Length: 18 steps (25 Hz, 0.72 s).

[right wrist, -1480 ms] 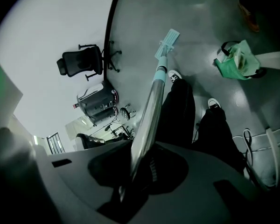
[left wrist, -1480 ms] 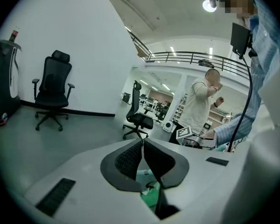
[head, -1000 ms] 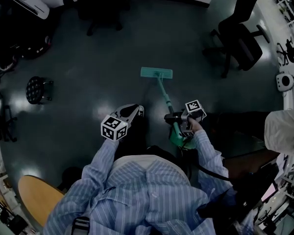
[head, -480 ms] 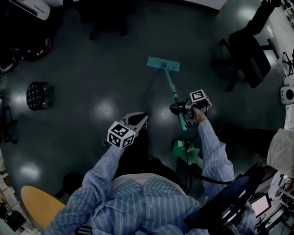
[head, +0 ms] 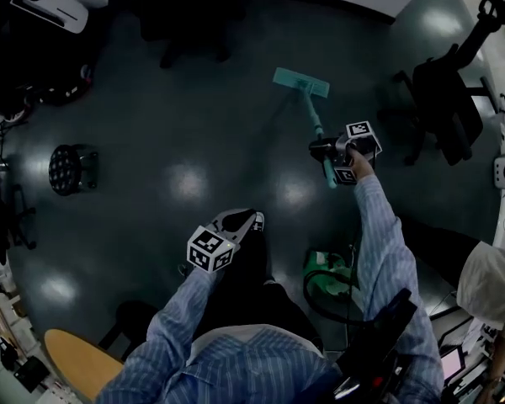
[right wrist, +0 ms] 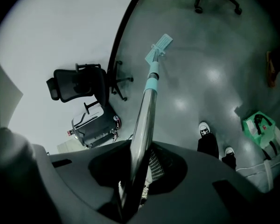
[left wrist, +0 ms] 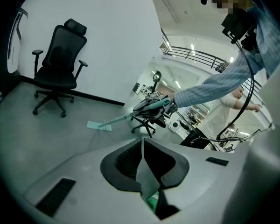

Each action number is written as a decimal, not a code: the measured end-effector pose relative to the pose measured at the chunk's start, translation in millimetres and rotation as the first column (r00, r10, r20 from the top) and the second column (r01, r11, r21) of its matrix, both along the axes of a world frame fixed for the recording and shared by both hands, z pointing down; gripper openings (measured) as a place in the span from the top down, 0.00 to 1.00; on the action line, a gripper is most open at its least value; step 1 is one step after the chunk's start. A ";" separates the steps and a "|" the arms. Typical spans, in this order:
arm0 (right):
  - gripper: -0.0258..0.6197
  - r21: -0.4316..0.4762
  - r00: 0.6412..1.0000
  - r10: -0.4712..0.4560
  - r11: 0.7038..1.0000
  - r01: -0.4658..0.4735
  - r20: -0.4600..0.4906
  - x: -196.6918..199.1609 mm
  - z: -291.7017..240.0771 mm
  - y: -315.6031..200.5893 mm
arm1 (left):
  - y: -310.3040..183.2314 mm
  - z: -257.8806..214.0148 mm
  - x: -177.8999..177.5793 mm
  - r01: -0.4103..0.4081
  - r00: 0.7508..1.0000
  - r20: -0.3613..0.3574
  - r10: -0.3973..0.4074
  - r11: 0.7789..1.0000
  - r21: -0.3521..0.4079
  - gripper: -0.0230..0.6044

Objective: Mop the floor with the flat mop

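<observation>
Slanting down from the right tool (head: 323,151), flat mop (head: 301,82) meets floor (head: 194,133).

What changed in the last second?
The right gripper, shut on the mop handle, pushed forward, away from the green container; its arm is now stretched out. The mop head slid ahead across the floor. Nothing was grasped or released. The left gripper stayed shut and empty, close to the body.

Your left gripper (left wrist: 142,148) has its jaws pressed together with nothing in them. Past them the flat mop (left wrist: 133,114) slants down to the grey floor (left wrist: 37,139), pad flat. Black office chair (left wrist: 58,69) stands by the white wall (left wrist: 112,41).
</observation>
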State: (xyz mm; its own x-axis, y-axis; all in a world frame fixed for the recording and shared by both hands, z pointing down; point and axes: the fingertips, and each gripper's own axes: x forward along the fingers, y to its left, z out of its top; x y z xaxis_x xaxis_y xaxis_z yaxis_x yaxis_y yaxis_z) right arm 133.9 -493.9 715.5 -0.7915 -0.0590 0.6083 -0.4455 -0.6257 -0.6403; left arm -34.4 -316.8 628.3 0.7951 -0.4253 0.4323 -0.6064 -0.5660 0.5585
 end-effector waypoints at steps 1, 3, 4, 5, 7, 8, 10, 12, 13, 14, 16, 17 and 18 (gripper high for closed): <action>0.81 -0.002 1.000 -0.001 1.000 0.001 -0.017 -1.1 1.4 -17.0 | -8.3 0.9 -7.6 0.012 1.000 -0.002 -0.012 1.000 -0.010 0.94; 0.81 -0.004 0.999 -0.008 1.000 0.008 -0.051 -3.3 6.7 -48.4 | -24.4 3.7 -21.8 0.031 1.000 -0.002 -0.032 0.999 -0.027 0.94; 0.81 -0.003 0.998 -0.007 1.000 0.007 -0.063 -2.4 12.2 -60.2 | -28.7 8.1 -26.1 0.038 0.999 0.000 -0.038 0.999 -0.033 0.94; 0.81 0.001 0.997 -0.001 1.000 0.001 -0.072 0.2 19.6 -69.0 | -30.0 14.9 -28.3 0.041 0.999 0.005 -0.041 0.999 -0.035 0.94; 0.81 0.011 0.996 0.030 0.999 -0.030 -0.086 8.1 35.0 -81.2 | -26.5 30.1 -29.8 0.045 0.999 0.016 -0.044 0.998 -0.037 0.94; 0.81 0.016 0.995 0.053 0.999 -0.052 -0.090 11.8 40.9 -85.4 | -22.8 36.4 -30.7 0.048 0.999 0.022 -0.047 0.998 -0.038 0.94; 0.81 0.025 0.991 0.094 0.995 -0.093 -0.093 16.7 49.1 -89.9 | -12.8 45.5 -33.1 0.059 0.998 0.028 -0.058 0.997 -0.047 0.94; 0.82 0.030 0.989 0.114 0.993 -0.112 -0.095 18.9 53.1 -90.7 | -3.8 51.0 -34.9 0.067 0.997 0.033 -0.066 0.996 -0.058 0.94; 0.82 0.031 0.988 0.116 0.993 -0.113 -0.098 19.1 53.4 -90.8 | -1.5 52.2 -35.2 0.069 0.997 0.035 -0.067 0.996 -0.062 0.94; 0.83 0.032 0.988 0.113 0.993 -0.110 -0.103 18.6 52.8 -90.8 | -0.4 52.3 -35.1 0.068 0.997 0.036 -0.066 0.996 -0.064 0.94; 0.83 0.032 0.988 0.108 0.994 -0.105 -0.112 17.3 50.2 -89.7 | -1.0 48.9 -33.5 0.066 0.997 0.034 -0.064 0.996 -0.065 0.94; 0.83 0.027 0.988 0.110 0.994 -0.107 -0.113 16.3 47.9 -88.6 | -2.7 45.6 -32.3 0.063 0.998 0.030 -0.061 0.996 -0.065 0.94; 0.83 0.022 0.987 0.112 0.994 -0.111 -0.112 14.8 44.6 -87.3 | -5.4 41.1 -31.2 0.060 0.998 0.027 -0.058 0.996 -0.063 0.94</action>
State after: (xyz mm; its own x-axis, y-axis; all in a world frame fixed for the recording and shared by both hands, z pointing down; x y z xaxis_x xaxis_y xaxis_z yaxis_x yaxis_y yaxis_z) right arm 148.7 -581.2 760.1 -0.7061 -0.1530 0.6914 -0.4432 -0.6660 -0.6000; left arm -65.6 -322.2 669.4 0.7583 -0.4419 0.4794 -0.6517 -0.4923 0.5771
